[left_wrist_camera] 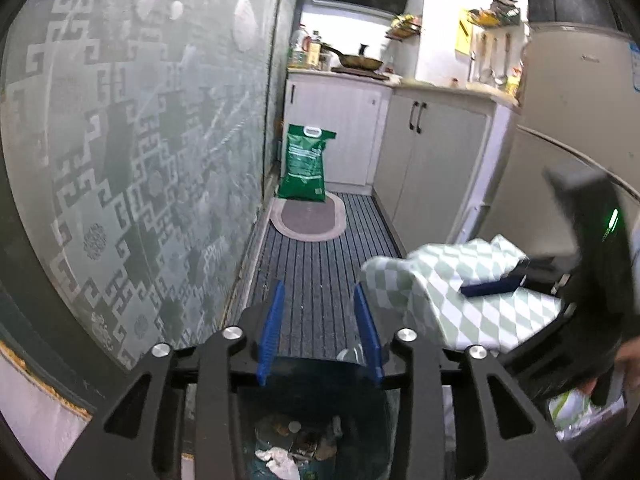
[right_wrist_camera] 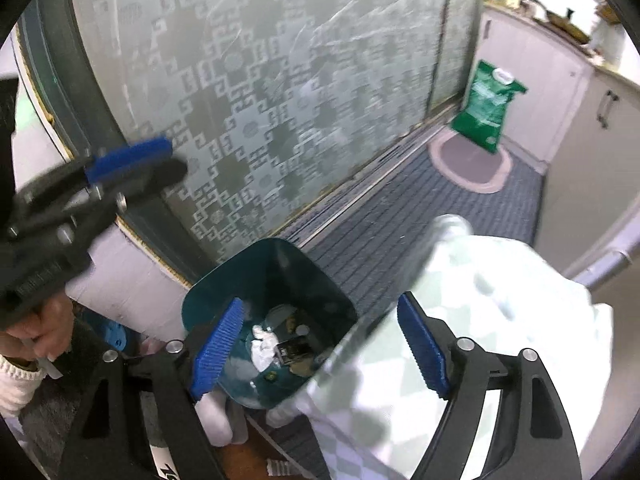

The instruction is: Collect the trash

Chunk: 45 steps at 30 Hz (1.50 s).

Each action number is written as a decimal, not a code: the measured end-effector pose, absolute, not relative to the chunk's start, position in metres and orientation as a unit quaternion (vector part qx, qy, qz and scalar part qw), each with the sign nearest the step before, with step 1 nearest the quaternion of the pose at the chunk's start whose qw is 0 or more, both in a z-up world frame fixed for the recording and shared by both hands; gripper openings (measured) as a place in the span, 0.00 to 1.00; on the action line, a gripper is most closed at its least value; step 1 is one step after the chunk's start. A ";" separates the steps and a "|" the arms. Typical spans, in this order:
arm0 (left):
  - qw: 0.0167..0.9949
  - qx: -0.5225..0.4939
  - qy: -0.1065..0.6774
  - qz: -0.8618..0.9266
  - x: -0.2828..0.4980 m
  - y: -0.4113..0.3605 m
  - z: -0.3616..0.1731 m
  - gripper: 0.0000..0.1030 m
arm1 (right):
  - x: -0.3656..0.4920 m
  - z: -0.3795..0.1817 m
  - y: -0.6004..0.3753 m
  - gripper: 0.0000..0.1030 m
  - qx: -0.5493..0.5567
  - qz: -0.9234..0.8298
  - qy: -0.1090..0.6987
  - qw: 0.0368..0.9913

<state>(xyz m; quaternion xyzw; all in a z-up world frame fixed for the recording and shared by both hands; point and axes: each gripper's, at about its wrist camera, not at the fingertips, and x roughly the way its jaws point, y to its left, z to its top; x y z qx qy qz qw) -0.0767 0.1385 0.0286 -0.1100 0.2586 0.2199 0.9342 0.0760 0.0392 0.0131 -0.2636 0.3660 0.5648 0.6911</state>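
Observation:
A dark teal trash bin [right_wrist_camera: 280, 264] stands on the floor against the wall, next to a table under a green-checked cloth [right_wrist_camera: 480, 320]. White crumpled paper [right_wrist_camera: 262, 346] and other scraps lie inside it. My right gripper [right_wrist_camera: 324, 340] is open and empty above the bin's mouth. My left gripper [left_wrist_camera: 319, 320] is open and empty, held above the bin [left_wrist_camera: 304, 404], with the trash [left_wrist_camera: 280, 460] showing below it. The left gripper also shows blurred at the left of the right wrist view [right_wrist_camera: 128, 160]. The right gripper's body [left_wrist_camera: 592, 264] shows in the left wrist view.
A patterned frosted glass door [left_wrist_camera: 140, 140] runs along the left. A striped grey mat [left_wrist_camera: 320, 260] covers the floor toward the kitchen. A green sack [left_wrist_camera: 306, 164] stands on an oval rug by white cabinets [left_wrist_camera: 432, 152]. A fridge [left_wrist_camera: 580, 80] is at right.

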 end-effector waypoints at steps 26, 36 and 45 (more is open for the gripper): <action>0.921 -0.091 0.313 0.214 -0.079 0.073 0.007 0.97 | 0.064 0.053 -0.136 0.97 -0.176 0.475 0.277 0.817; 0.917 -0.082 0.292 0.260 -0.096 0.066 0.009 0.97 | 0.062 0.054 -0.153 0.97 -0.161 0.464 0.271 0.828; 0.914 -0.109 0.300 0.248 -0.103 0.071 0.008 0.97 | 0.066 0.054 -0.155 0.97 -0.142 0.465 0.279 0.828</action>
